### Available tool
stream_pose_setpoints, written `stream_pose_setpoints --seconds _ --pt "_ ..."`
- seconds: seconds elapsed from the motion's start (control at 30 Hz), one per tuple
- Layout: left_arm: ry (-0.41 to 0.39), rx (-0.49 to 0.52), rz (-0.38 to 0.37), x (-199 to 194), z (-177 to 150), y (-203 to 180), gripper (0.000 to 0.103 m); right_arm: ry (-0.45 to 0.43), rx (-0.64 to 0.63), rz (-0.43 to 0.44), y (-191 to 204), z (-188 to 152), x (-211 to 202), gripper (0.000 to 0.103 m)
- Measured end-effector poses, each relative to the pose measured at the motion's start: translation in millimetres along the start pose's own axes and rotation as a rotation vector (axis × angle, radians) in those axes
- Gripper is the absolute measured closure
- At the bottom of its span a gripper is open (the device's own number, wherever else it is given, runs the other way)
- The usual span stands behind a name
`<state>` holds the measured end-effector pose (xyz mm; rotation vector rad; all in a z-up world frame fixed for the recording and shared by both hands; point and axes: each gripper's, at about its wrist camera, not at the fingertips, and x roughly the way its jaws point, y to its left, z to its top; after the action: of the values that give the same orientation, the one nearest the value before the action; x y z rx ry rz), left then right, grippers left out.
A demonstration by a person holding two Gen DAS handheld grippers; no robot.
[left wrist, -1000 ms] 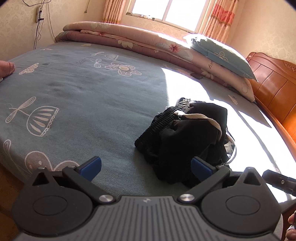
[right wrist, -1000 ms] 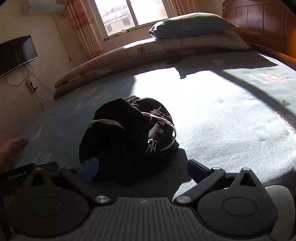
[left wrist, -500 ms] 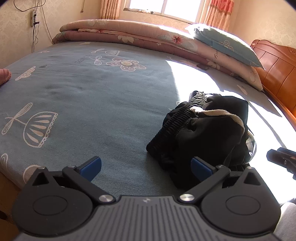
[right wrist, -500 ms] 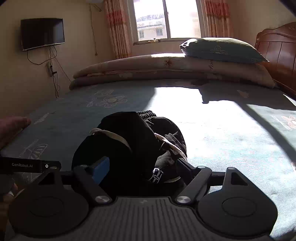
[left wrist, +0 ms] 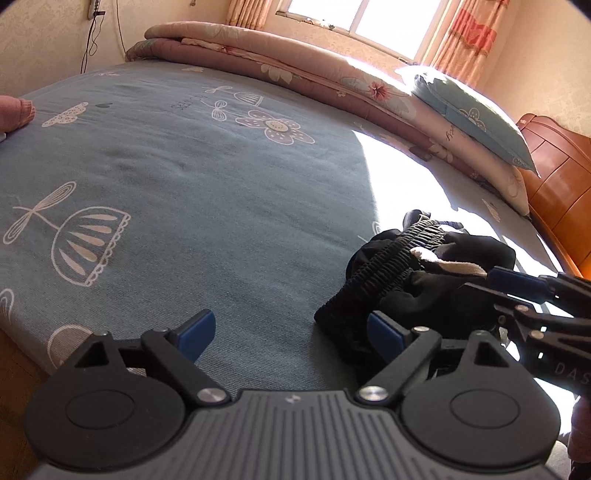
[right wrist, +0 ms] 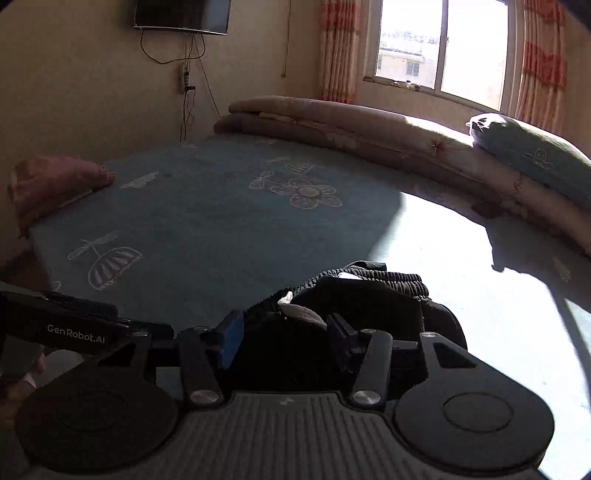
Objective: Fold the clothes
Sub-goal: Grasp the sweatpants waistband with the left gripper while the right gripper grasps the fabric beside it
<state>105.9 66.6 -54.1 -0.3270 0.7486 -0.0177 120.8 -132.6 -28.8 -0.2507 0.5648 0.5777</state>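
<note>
A crumpled black garment (left wrist: 417, 280) with a ribbed waistband and a white drawstring lies in a heap on the blue bedsheet (left wrist: 207, 192). My left gripper (left wrist: 290, 332) stands open just left of the heap, its right fingertip (left wrist: 384, 334) against the waistband's edge. In the right wrist view the black garment (right wrist: 373, 299) bulges up between the fingers of my right gripper (right wrist: 286, 339), whose jaws have narrowed onto a bunch of the fabric. From the left wrist view, the right gripper (left wrist: 506, 284) reaches in over the heap from the right.
Folded quilts (left wrist: 295, 70) and a blue pillow (left wrist: 472, 118) line the far side of the bed. A wooden headboard (left wrist: 554, 177) stands at the right. A pink item (right wrist: 55, 181) lies at the bed's left corner. A TV (right wrist: 181, 14) hangs on the wall.
The right gripper has moved in onto the garment and narrowed its jaws on the fabric. The left gripper has shifted left, so the heap now lies at its right finger.
</note>
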Motion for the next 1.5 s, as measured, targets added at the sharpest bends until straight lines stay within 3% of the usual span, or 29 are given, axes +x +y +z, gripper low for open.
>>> stream_pose_setpoints --seconds 0.17,0.33,0.63,0.83,1.07,1.23,1.43,1.5 --pt "-0.027 0.003 0.016 -5 8 6 0.011 0.066 -0.018 0.065 18 0 27 0.048" --pt "-0.036 0.003 -0.038 -7 6 7 0.01 0.14 0.011 -0.036 2 -11 42 0.049" --pt "-0.004 0.085 -0.152 7 -2 -21 0.012 0.143 0.145 -0.072 -50 -47 31 0.05" --pt "0.046 0.156 -0.243 38 -8 -36 0.03 0.121 0.188 -0.057 -64 -55 22 0.05" --pt "0.073 0.158 -0.35 81 -12 -38 0.037 0.097 0.208 -0.029 -74 -62 8 0.049" --pt "0.021 0.15 -0.415 83 -10 -33 0.038 0.067 0.182 -0.009 -71 -69 -15 0.046" --pt "-0.134 0.187 -0.655 46 -10 -29 0.038 0.075 0.196 -0.051 -79 -84 -31 0.045" --pt "-0.181 0.244 -0.671 41 -9 -36 0.038 0.079 0.21 -0.069 -85 -86 -30 0.045"
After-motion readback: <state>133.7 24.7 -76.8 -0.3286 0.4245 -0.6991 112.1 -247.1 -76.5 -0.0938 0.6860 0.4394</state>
